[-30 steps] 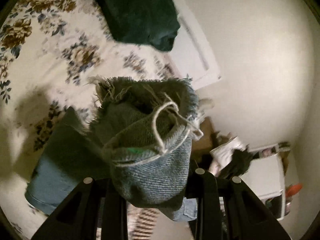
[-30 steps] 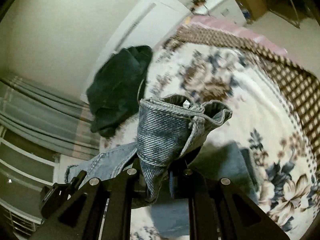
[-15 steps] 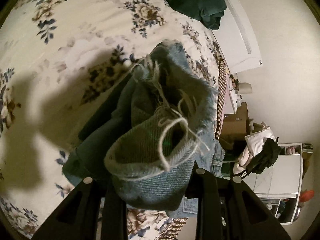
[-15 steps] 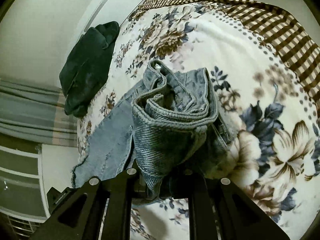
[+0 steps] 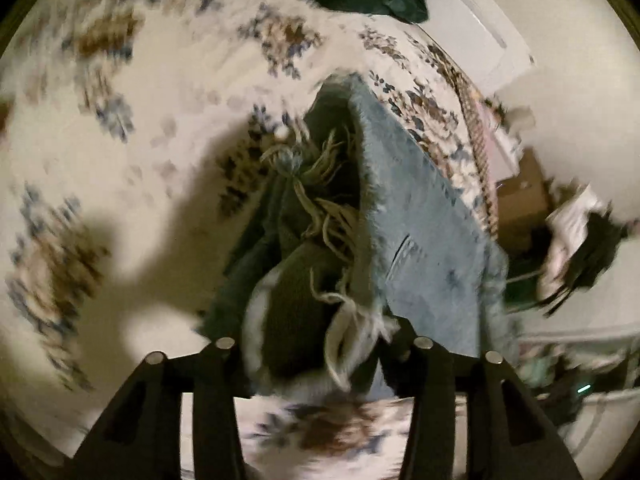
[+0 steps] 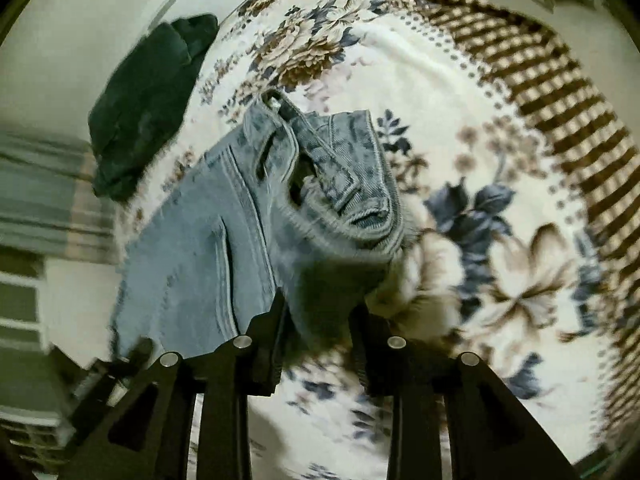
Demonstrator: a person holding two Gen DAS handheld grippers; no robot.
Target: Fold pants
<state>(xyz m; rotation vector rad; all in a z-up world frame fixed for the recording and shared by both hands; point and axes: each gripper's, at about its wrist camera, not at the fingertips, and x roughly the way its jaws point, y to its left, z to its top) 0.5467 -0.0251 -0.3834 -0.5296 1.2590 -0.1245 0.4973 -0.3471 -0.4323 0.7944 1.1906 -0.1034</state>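
We are lowering the jeans (image 6: 200,248) onto the floral bedspread (image 6: 460,120); a second ago they were hanging higher, bunched above it, and now they are spreading flat through the centre and lower left of the right view. Our left gripper (image 5: 320,354) is clamping the frayed hem (image 5: 320,208), our right gripper (image 6: 316,320) the waistband (image 6: 344,168). The dark garment (image 6: 144,108) is lying upper left. We judge the fold is nearly laid.

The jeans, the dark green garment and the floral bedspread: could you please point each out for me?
jeans (image 6: 192,256), right wrist view, flat leg panel.
dark green garment (image 6: 140,120), right wrist view, middle of the bundle.
floral bedspread (image 6: 440,120), right wrist view, bare pale patch.
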